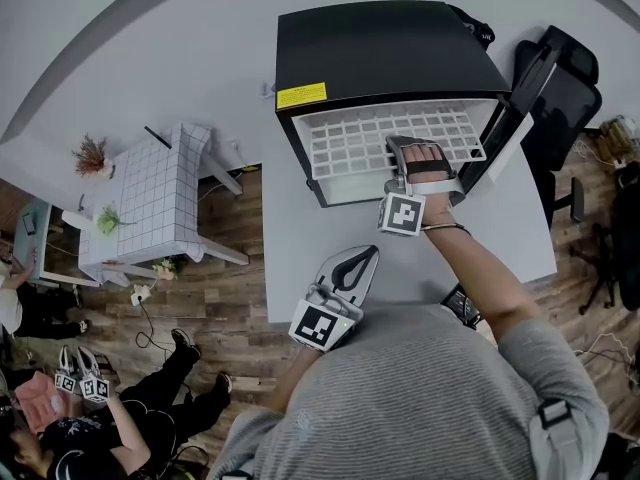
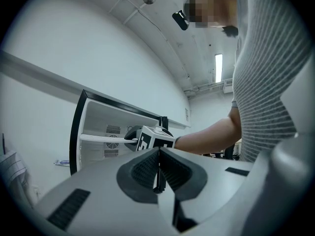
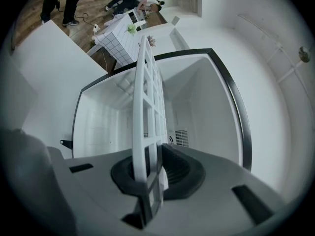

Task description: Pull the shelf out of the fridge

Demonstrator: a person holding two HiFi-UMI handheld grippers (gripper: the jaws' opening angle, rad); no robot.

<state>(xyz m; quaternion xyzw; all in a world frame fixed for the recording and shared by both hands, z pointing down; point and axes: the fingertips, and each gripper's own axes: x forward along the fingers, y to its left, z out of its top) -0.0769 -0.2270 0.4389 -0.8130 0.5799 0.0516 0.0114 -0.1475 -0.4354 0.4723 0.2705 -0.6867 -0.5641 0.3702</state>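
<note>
The fingers (image 3: pixel 179 170) of my right gripper (image 3: pixel 153 171) are clamped on the front edge of the white grid shelf (image 3: pixel 146 97), with only thin bars between the pads. The shelf sits partly out of the fridge (image 1: pixel 385 48), its back part inside.

The grip is narrow and to 1 side. If I pull off-line, I judge the shelf could skew and jam against the fridge walls, or the bar could slip from the pads. Once it clears the opening, the far end may drop, since only 1 edge is held. Nothing braces the fridge, so it might slide.

My left gripper (image 2: pixel 158 171) has its fingers pressed together on nothing, hovering near my body.

The fridge stands on a pale grey counter (image 1: pixel 300 258), door (image 1: pixel 520 118) swung open. Beyond are a wooden floor (image 1: pixel 235 278), a small white gridded table (image 1: pixel 160 203), a black chair (image 1: pixel 560 78) and a person (image 1: pixel 150 398) sitting low.
</note>
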